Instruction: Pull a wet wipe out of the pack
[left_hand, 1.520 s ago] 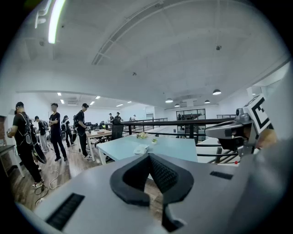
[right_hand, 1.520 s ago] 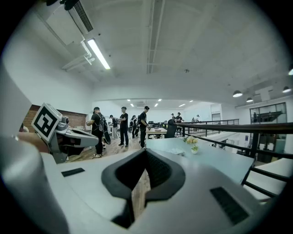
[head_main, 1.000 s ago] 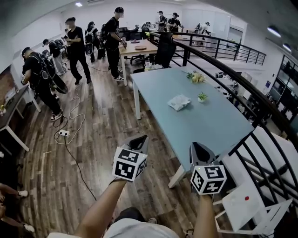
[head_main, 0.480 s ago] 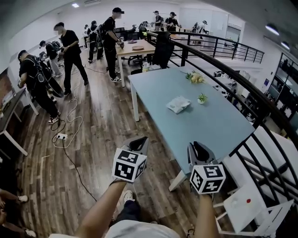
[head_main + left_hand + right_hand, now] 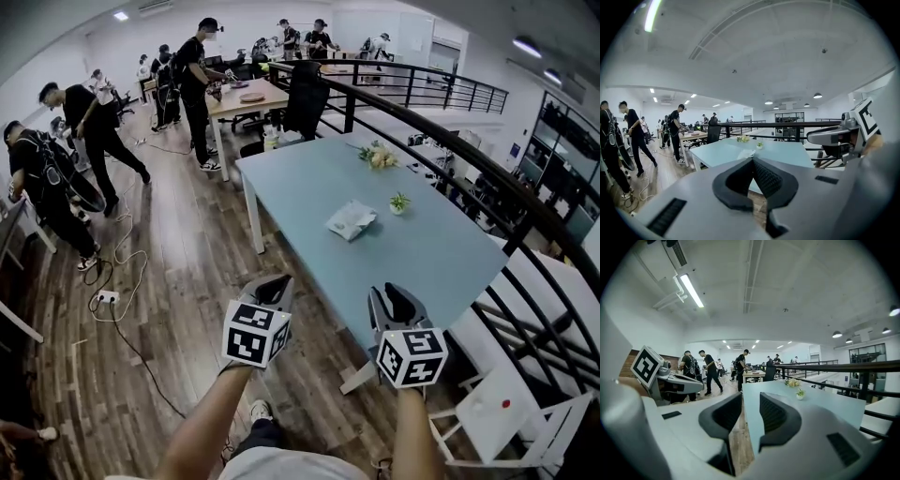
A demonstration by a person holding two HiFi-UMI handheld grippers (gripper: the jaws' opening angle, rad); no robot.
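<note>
wipe pack: flat, crinkled | table: smooth, rectangular, pale blue

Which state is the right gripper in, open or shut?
Open: the right gripper has just been opening; its jaws stand apart, nothing between them, floor showing through the gap.

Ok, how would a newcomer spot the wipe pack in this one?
Start at the long pale blue table beside the black railing. Near its middle lies the wet wipe pack, just left of a small potted plant in the head view. It is the only flat, crumpled whitish packet; the plant and the flowers further back stand upright and leafy.
</note>
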